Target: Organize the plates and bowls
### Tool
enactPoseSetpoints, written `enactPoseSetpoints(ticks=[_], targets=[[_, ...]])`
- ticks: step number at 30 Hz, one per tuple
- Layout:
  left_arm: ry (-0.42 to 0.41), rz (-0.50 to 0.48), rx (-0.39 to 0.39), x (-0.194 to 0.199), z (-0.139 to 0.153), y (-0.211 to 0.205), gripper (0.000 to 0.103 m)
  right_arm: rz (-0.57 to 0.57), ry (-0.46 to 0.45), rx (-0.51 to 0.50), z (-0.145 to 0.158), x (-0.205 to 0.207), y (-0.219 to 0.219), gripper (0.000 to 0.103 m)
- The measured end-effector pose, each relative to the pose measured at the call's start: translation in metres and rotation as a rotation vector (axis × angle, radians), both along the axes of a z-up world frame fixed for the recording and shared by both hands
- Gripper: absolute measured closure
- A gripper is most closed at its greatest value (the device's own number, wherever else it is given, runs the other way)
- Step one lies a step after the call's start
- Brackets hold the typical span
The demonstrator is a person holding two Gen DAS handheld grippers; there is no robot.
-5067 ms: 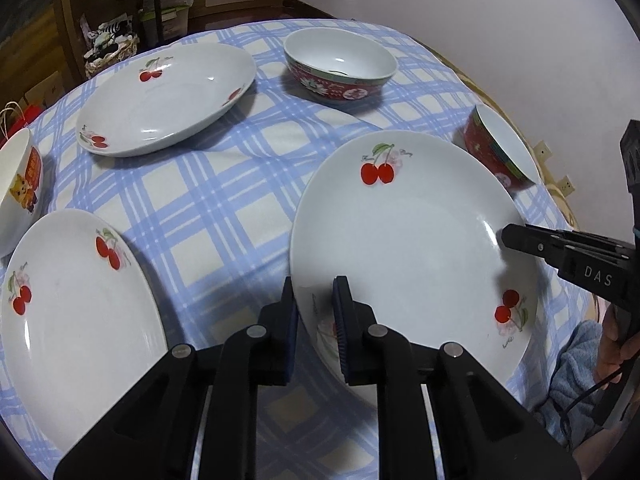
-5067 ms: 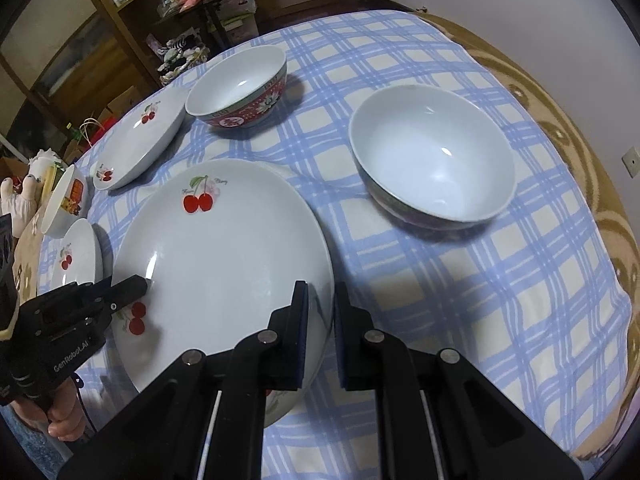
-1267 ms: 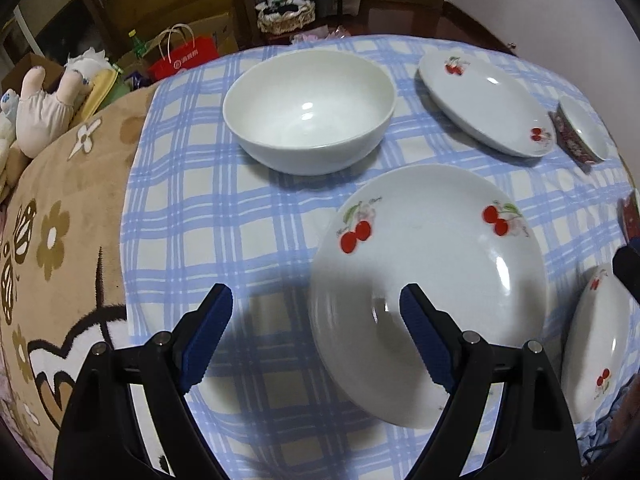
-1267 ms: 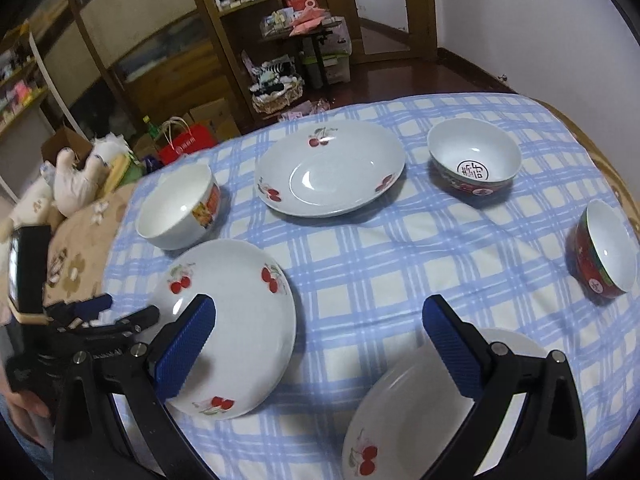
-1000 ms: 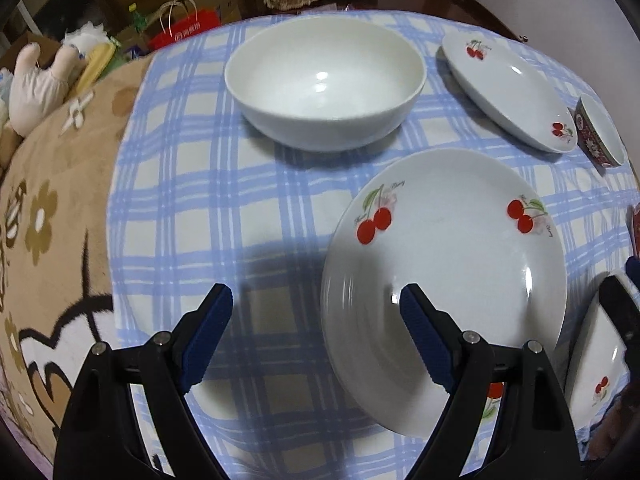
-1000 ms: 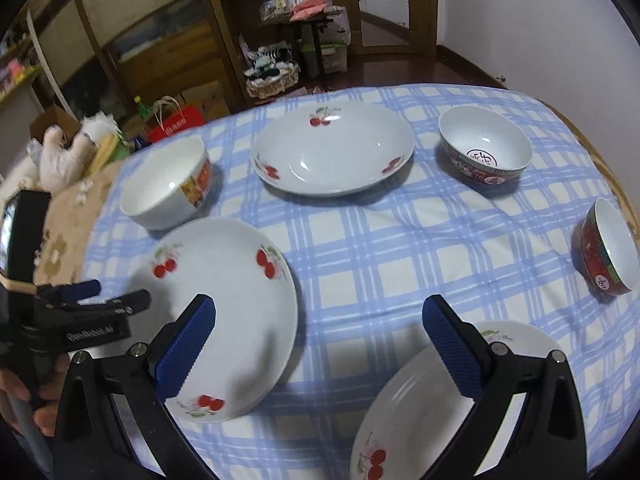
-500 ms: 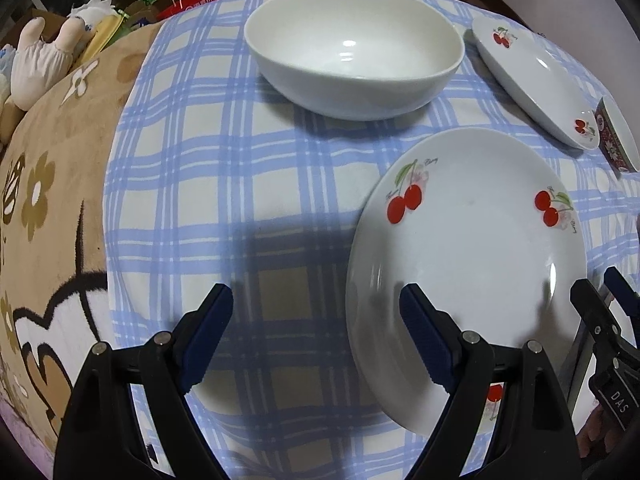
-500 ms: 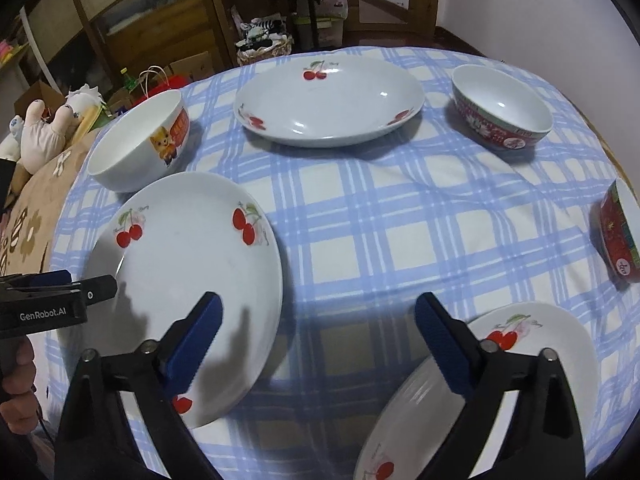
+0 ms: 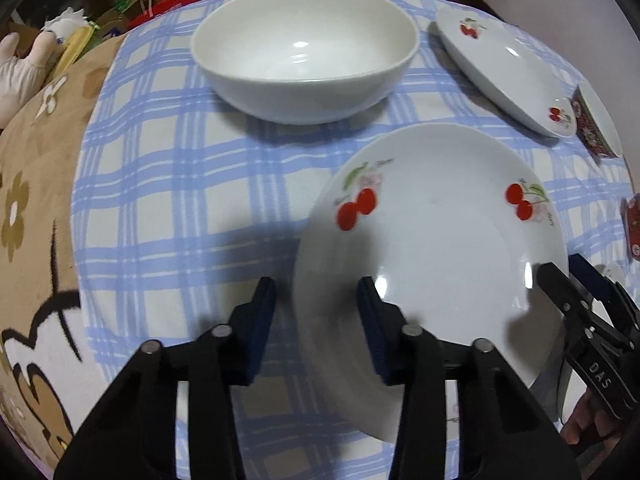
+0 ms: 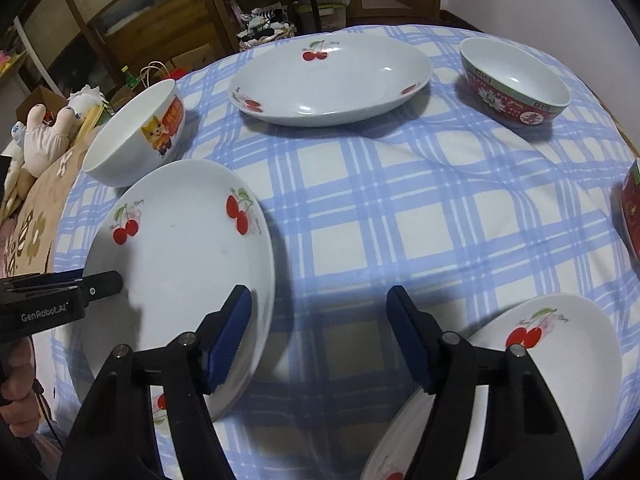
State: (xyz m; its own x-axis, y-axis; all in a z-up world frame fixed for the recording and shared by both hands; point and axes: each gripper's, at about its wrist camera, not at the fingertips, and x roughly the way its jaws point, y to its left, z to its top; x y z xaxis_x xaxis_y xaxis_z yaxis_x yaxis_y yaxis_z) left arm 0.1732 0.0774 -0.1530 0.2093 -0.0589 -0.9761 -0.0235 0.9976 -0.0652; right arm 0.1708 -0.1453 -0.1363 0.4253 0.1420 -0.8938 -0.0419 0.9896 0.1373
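Observation:
A white cherry plate (image 9: 436, 248) lies on the checked tablecloth near me. My left gripper (image 9: 316, 316) is open and straddles its left rim. My right gripper (image 10: 318, 334) is open; its left finger is at the same plate's (image 10: 180, 264) right rim. The right gripper also shows at the plate's right edge in the left wrist view (image 9: 568, 280). The left gripper shows at the plate's left edge in the right wrist view (image 10: 104, 282). A second cherry plate (image 10: 560, 364) lies at lower right.
A large white bowl (image 9: 304, 48) with a cat picture (image 10: 136, 132) stands behind the near plate. A big cherry plate (image 10: 332, 80) and a red-patterned bowl (image 10: 516, 80) sit farther back. Another red bowl (image 10: 632, 208) is at the right edge.
Both grippers have come down and in on the near plate from either side. The left gripper's jaws have narrowed around the rim; the right ones have narrowed a little.

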Motion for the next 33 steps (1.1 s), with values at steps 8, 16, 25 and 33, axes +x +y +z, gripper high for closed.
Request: enactPoseSetpoints(ticks=[8, 16, 25, 33], targets=[[-0.006, 0.028, -0.060, 0.005, -0.002, -0.001, 0.074, 0.013, -0.003, -0.033, 0.000, 0.004, 0.006, 0.035], [-0.006, 0.077, -0.132, 0.010, -0.005, 0.023, 0.075, 0.069, 0.018, 0.026, 0.002, 0.003, 0.017, 0.077], [-0.035, 0.134, -0.224, 0.001, 0.001, 0.033, 0.078, 0.030, 0.054, 0.133, -0.005, 0.000, 0.013, 0.087], [-0.045, 0.111, -0.179, -0.007, 0.002, 0.025, 0.082, 0.049, 0.034, 0.142, -0.002, -0.002, 0.012, 0.087]])
